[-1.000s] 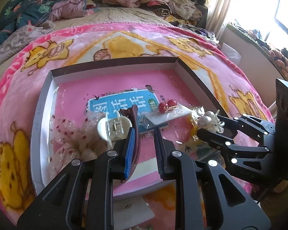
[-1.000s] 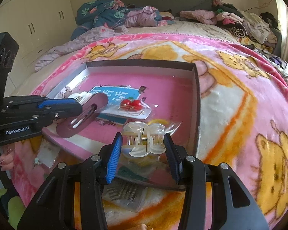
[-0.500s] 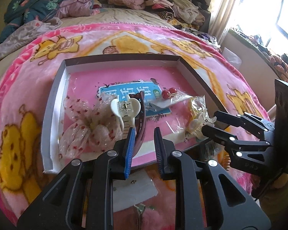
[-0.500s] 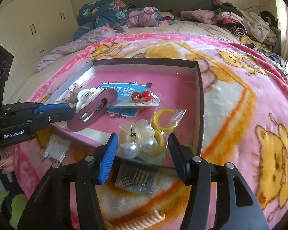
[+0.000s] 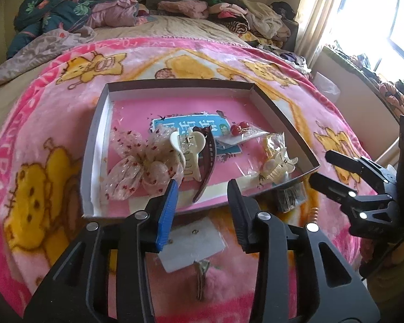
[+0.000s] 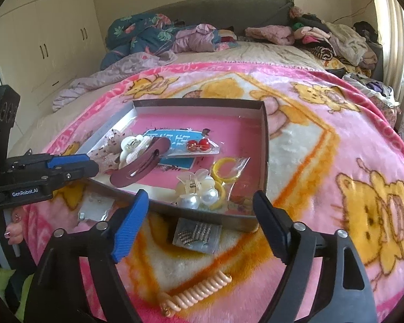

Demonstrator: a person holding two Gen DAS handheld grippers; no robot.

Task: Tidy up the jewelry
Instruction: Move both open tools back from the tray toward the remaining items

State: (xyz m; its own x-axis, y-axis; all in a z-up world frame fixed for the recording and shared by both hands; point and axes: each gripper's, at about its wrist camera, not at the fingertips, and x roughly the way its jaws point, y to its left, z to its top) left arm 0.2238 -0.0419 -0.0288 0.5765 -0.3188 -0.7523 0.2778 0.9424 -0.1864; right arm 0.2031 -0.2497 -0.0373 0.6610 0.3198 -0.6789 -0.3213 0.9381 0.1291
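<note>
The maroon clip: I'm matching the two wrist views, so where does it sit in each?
Left wrist: the maroon clip lies centre frame in the box, just right of the cream claw clip.
Right wrist: maroon clip is left of centre, near the left gripper.
Shared landmark: the red earrings.

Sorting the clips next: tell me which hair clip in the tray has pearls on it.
The translucent claw clip near the tray's front right corner, beside the yellow rings. Two large pearls sit at its base; the cream claw clip and maroon clip have none.
</note>
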